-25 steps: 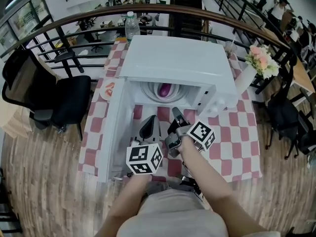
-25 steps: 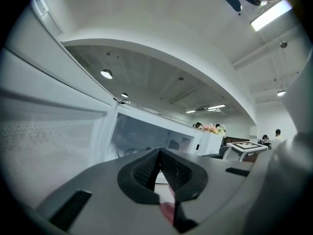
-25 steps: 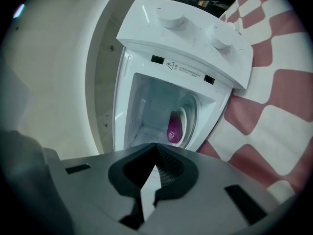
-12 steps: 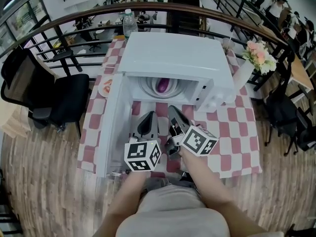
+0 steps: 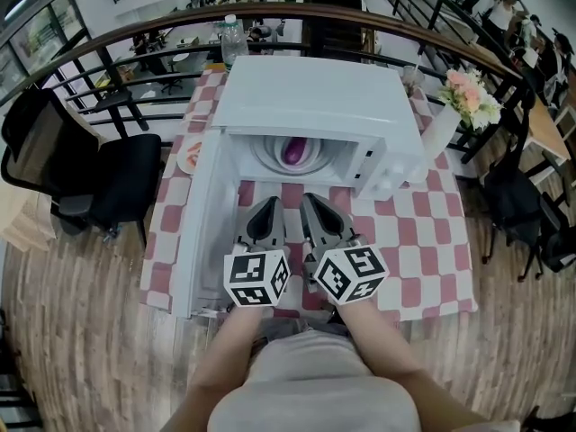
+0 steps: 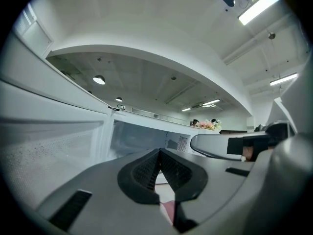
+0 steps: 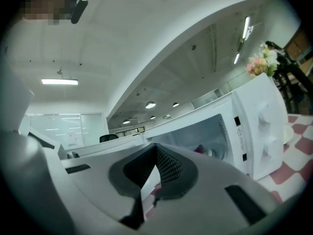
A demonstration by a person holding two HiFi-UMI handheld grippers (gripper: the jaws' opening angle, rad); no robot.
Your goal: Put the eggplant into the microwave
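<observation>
The eggplant lies inside the microwave, on the round white dish toward the back of the cavity. The microwave door hangs wide open to the left. Neither gripper touches the eggplant; both sit outside the opening, in front of it, over the red-and-white checked cloth that covers the bench.

The left gripper and the right gripper point side by side toward the open cavity, close to each other, with their marker cubes nearest the person. The eggplant lies beyond their tips, roughly between the two lines they point along.

In the left gripper view, the left gripper is clenched, its black pads meeting at the tips with nothing between them. The open door fills the left of that view and the cavity lies ahead. In the right gripper view, the right gripper is also clenched and empty. There the purple eggplant shows past the jaws, to their right, deep in the cavity, with the microwave's control panel further right.

On the bench behind the microwave stands a water bottle. To its right is a white vase of flowers, and a small plate lies to the left of the door. A black chair stands left of the bench.
</observation>
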